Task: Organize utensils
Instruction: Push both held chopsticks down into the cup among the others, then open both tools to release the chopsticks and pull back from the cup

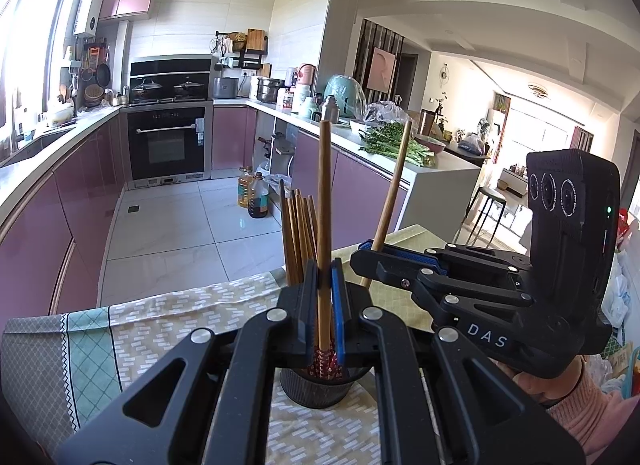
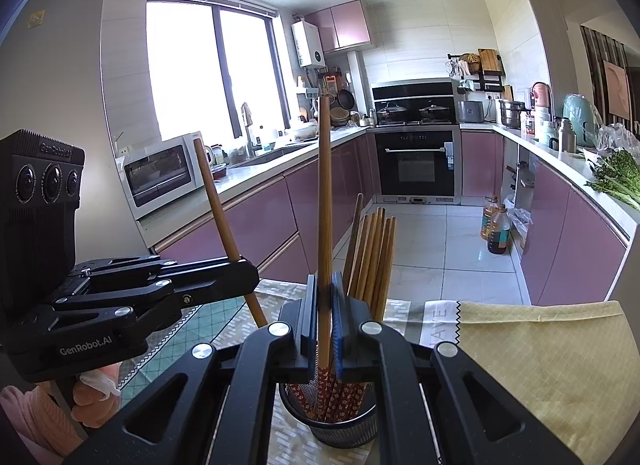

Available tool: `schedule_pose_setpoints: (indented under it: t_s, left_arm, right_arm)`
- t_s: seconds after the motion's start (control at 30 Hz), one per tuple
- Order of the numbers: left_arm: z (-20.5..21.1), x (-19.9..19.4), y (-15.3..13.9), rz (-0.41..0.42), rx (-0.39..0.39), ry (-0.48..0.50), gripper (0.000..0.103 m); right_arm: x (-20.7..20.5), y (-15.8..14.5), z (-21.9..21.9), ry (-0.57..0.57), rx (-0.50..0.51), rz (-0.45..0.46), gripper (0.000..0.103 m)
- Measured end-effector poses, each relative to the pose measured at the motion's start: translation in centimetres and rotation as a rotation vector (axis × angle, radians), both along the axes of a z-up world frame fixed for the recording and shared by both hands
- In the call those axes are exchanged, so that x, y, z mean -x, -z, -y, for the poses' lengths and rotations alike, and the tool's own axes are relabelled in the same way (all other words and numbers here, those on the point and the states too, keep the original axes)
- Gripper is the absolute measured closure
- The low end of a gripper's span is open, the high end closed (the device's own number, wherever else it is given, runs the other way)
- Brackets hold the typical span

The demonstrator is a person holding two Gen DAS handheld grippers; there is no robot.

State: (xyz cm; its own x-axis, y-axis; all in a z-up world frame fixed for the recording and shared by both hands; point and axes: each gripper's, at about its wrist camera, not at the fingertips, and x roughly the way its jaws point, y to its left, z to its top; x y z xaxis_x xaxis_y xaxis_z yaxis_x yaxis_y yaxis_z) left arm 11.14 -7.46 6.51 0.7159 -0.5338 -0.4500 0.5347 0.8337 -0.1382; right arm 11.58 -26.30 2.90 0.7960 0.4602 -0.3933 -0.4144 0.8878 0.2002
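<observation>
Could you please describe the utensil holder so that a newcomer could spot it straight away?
On the patterned tablecloth, just below both grippers, stands a small dark mesh cup. It alone holds a bundle of brown chopsticks upright, their red flower-patterned ends down inside.

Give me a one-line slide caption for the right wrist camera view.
Both grippers each pinch one chopstick above the mesh holder of chopsticks.

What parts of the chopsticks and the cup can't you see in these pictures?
- Left wrist view: the left gripper covers most of the holder and the middle of its chopstick.
- Right wrist view: the right gripper hides the holder's near rim and where its chopstick ends.
- Both views: the bundle's tips sit hidden inside the holder, and the exact count cannot be made out.
</observation>
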Motion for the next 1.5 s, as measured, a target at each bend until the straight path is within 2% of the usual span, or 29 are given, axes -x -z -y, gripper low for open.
schedule_pose_setpoints:
  t_s: [0.63,1.1,1.5]
  left_arm:
    - [1.2,-0.9,2.0,-0.061,-0.062,0.011,0.095]
    - [1.7,-1.9,2.7,-0.081,-0.069,-0.004,0.095]
    - [1.5,-3.5,4.1,-0.113,-0.070,-0.031,0.095]
  right_arm:
    - [-1.2,2.3,-0.4,-0.007,0.011,-0.066,0.097]
    - [-2.5,3.2,-0.7,-0.010,0.013,-0.102,0.097]
    - [-3.6,3.8,-0.2,-0.009,-0.025,-0.152,0.097]
